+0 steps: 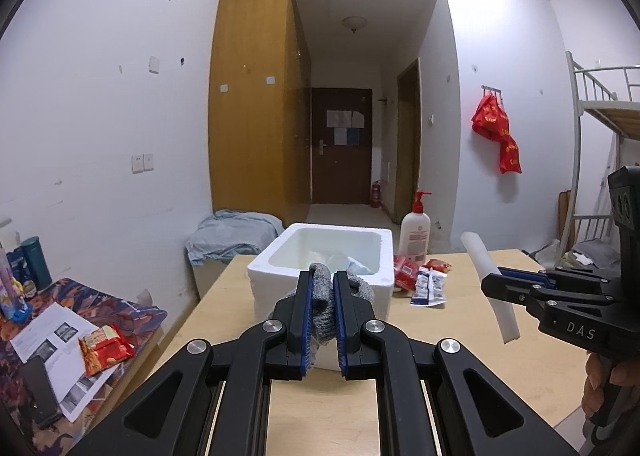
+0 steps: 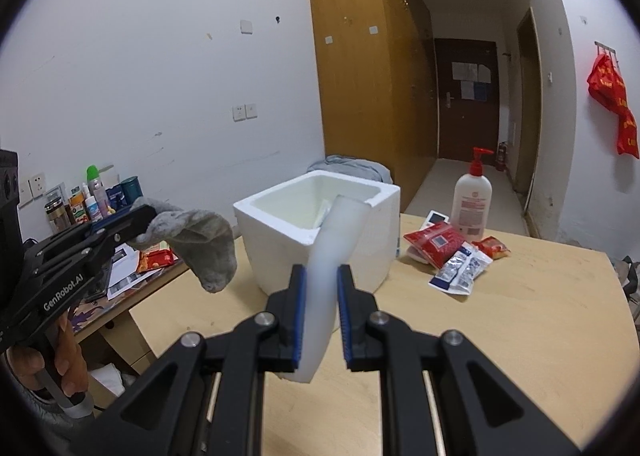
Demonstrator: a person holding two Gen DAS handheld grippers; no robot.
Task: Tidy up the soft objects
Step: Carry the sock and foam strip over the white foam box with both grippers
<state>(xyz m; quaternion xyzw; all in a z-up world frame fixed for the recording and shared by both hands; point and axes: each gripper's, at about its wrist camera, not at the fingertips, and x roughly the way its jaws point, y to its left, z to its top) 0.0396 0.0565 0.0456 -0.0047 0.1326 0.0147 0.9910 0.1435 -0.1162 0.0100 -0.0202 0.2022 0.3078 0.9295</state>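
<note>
While the left gripper (image 1: 323, 288) is clamped on a limp grey knitted sock (image 2: 192, 240) and the right gripper (image 2: 322, 288) pinches a curved white foam strip (image 2: 336, 248), both hang just short of the white square foam box (image 2: 320, 216) on the pale wooden surface (image 2: 520, 316). Either could snag the rim and tip the light box, I'd judge. Its contents are mostly hidden.

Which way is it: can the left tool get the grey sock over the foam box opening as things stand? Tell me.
Probably yes. The left tool, shut on the grey sock, sits just short of the foam box, whose open top has nothing over it. The right tool and its white foam strip hang off to the side.
</note>
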